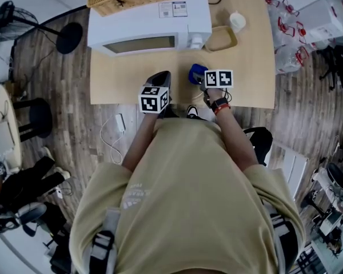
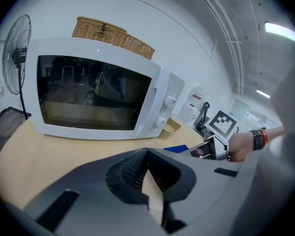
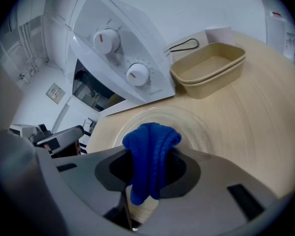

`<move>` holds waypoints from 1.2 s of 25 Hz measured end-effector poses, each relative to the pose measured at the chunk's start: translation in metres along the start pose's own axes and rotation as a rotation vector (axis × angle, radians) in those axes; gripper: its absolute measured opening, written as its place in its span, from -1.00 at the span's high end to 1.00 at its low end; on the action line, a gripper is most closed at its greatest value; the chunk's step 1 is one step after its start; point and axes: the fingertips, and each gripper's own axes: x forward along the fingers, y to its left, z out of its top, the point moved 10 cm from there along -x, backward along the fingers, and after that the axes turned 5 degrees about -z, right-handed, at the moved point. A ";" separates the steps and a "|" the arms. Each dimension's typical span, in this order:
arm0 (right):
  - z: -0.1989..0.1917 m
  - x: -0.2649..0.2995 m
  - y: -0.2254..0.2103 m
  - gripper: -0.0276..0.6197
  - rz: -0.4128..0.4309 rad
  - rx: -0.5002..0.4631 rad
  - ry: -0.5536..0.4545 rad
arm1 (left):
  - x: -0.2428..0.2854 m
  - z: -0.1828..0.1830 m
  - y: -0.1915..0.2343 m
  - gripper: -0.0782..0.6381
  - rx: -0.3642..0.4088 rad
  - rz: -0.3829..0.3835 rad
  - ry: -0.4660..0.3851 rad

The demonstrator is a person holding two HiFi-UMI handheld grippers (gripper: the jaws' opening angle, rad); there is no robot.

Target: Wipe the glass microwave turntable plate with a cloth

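Plainly, the right tongs (image 3: 148,167) were clamped on the cloth (image 3: 151,136), a blue knitted wad bunched upward between the jaws with a loose tail hanging below them. The left tongs (image 2: 147,154) stood with their ribbed pads together at the tips and nothing between them, held off to the left above the tabletop (image 3: 255,102). Just past the cloth lay the plate (image 3: 195,128), a clear round disc flat on the tabletop in front of the microwave (image 3: 118,58). The cloth sat over its near edge, though whether it touched the glass could not be told. The cloth looked soft, light and compliant, so a pinch on its bunched middle should keep it, and the free fold would do the wiping. The plate was probably the harder thing to manage: stiff, fairly heavy for its thickness, smooth and breakable, and being clear, its rim was hard to read against the wood. Lying loose on a smooth top, it would likely slide or turn under a sideways rub. A hold on the rim by the idle left tongs, or a light press down at the edge away from the cloth, seemed the sensible way to steady it. Beyond it, beside the microwave, sat a beige tray (image 3: 209,70).
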 end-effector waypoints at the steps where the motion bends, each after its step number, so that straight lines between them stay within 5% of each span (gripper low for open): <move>1: 0.001 0.005 0.007 0.52 0.027 -0.009 0.008 | -0.003 -0.002 0.002 0.73 -0.009 0.012 -0.004; 13: -0.008 0.068 0.099 0.52 0.207 -0.172 0.158 | -0.047 -0.020 0.040 0.73 -0.097 0.140 -0.051; 30: -0.011 0.093 0.117 0.52 0.169 -0.262 0.201 | -0.056 -0.022 0.054 0.73 -0.116 0.173 -0.046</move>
